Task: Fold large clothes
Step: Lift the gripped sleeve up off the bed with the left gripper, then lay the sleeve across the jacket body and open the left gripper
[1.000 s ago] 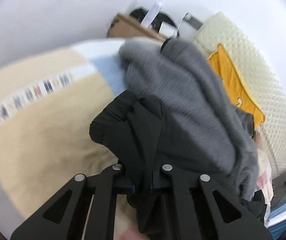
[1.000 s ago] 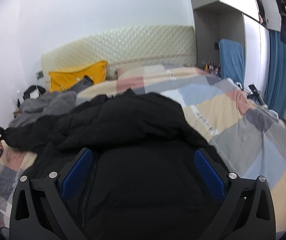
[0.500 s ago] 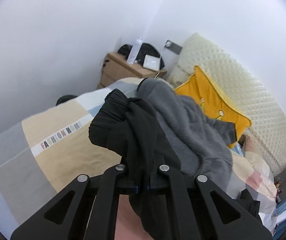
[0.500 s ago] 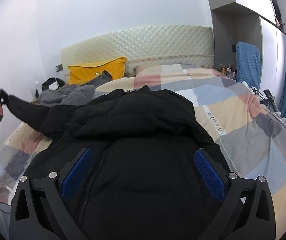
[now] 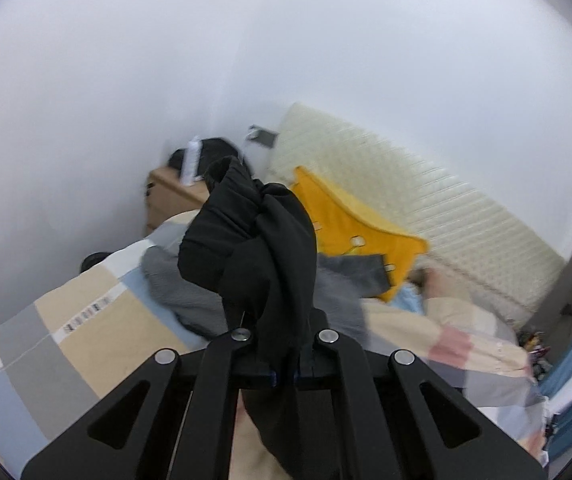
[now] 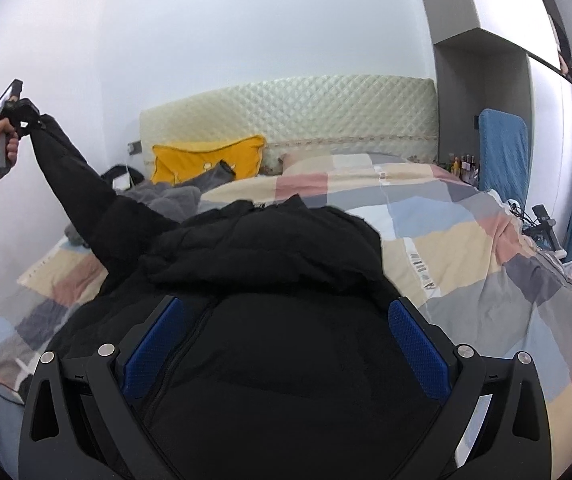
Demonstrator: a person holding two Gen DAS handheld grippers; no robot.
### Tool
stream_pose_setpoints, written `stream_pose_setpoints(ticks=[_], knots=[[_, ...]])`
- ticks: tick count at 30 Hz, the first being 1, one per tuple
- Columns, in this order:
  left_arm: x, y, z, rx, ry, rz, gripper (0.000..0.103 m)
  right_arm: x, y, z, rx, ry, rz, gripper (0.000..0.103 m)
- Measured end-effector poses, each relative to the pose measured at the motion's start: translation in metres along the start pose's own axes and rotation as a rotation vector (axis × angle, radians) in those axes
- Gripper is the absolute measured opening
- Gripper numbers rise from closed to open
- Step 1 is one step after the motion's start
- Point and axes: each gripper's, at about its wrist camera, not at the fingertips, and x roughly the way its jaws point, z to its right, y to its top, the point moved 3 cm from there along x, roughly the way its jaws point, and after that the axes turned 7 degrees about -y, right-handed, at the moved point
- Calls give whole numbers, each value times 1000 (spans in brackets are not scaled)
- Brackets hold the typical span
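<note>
Since the earlier frame the left gripper (image 5: 283,376), clamped on the jacket (image 6: 286,320) cuff, has risen above the bed's (image 6: 466,248) left edge. The right gripper (image 6: 286,344) hovers spread over its body. Puffy, soft, light; hold cuffs or hem. Its length points toward the headboard (image 6: 286,108).

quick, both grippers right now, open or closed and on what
left gripper: shut on the black jacket's sleeve
right gripper: open, holding nothing
</note>
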Motion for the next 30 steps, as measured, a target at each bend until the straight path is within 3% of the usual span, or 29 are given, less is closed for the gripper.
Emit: stream_pose_setpoints(ticks=[8, 16, 19, 22, 30], knots=[[-30, -7, 99, 85, -66, 18, 4, -10, -8, 31, 66, 26, -4, 103], [-43, -35, 197, 250, -127, 2, 4, -22, -1, 38, 62, 15, 44, 103], [-43, -56, 236, 306, -170, -20, 4, -24, 2, 47, 74, 9, 57, 103], [-47, -79, 269, 340, -225, -20, 4, -23, 5, 54, 43, -57, 56, 103], [-29, -149, 349, 421, -342, -97, 4, -13, 8, 79, 93, -64, 50, 103]])
